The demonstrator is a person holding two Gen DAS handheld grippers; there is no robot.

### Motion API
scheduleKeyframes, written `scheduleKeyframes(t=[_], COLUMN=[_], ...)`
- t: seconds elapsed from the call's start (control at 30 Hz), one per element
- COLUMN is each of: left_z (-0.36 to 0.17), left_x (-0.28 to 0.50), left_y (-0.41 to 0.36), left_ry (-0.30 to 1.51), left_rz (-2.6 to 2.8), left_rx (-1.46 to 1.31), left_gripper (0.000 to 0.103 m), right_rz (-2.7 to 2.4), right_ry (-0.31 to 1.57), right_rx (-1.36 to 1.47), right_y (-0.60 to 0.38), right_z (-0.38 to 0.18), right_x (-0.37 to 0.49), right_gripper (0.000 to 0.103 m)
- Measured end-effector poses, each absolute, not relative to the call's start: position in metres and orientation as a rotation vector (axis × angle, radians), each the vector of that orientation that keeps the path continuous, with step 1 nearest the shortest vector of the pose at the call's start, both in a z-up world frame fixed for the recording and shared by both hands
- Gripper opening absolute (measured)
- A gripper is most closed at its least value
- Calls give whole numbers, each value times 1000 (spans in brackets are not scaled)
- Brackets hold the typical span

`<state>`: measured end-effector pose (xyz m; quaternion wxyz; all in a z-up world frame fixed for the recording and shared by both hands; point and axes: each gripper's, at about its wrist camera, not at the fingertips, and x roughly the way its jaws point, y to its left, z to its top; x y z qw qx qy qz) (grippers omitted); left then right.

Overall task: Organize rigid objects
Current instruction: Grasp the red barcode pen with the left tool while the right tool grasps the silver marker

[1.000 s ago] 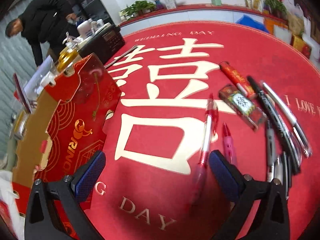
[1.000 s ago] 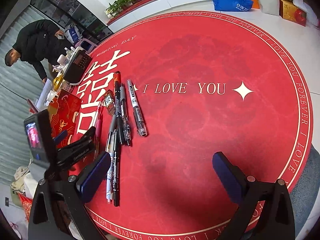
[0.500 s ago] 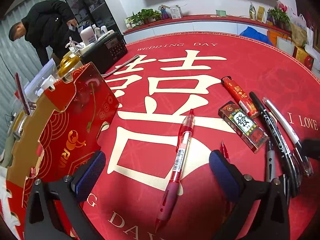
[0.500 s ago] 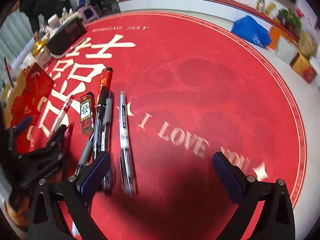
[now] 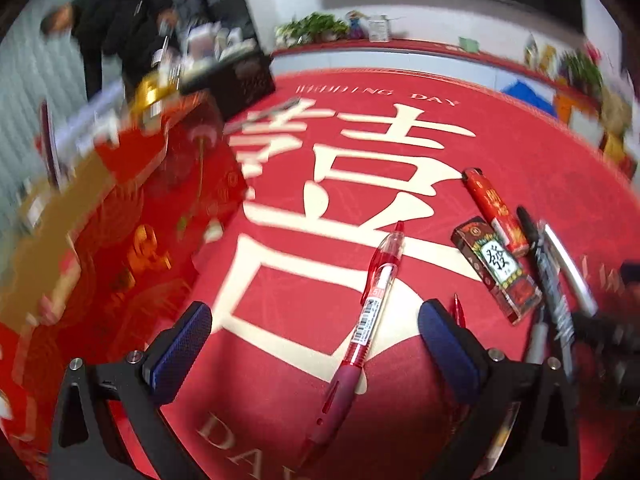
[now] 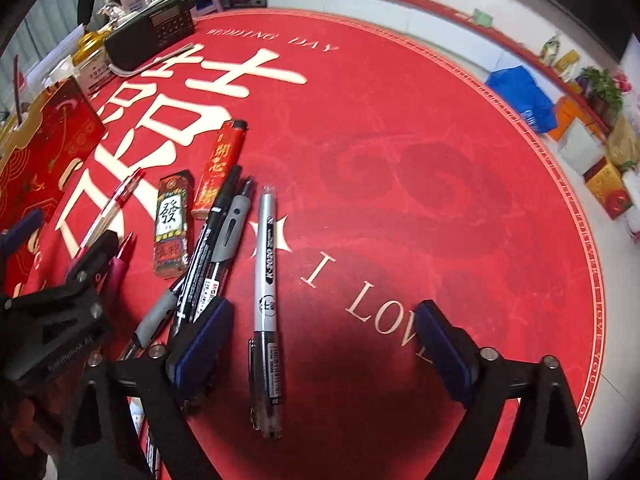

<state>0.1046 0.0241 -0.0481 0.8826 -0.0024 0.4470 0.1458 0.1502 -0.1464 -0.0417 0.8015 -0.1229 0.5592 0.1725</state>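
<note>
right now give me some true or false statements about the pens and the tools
1. The left tool holds the clear red gel pen. False: it is open, and the pen lies on the red round mat.
2. The right tool is open. True.
3. The silver marker pen lies between the right tool's fingers. True.
4. The red lighter stands upright. False: it lies flat.

Right gripper (image 6: 322, 344): jaws spread wide, empty. Silver pen (image 6: 267, 280) lies between them on the red mat (image 6: 400, 160). Beside it toward the mat's left edge: black pens (image 6: 216, 240), two lighters (image 6: 173, 224), red pen (image 6: 112, 208).
</note>
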Motion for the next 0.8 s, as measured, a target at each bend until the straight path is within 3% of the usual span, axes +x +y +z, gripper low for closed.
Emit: scheduleKeyframes(t=[0.07,0.8], left_z=[-52,-48], left_x=[103,111], left_y=[41,36], left_ry=[951,948], left_rz=[271,201], left_rx=[-146,-39], left_gripper=[103,103], right_rz=[383,408], right_ry=[1210,1184], right_rx=[-268,-284], right_y=[-146,-163], right_z=[-43,-41], right_x=[151,160], right_gripper=[103,103])
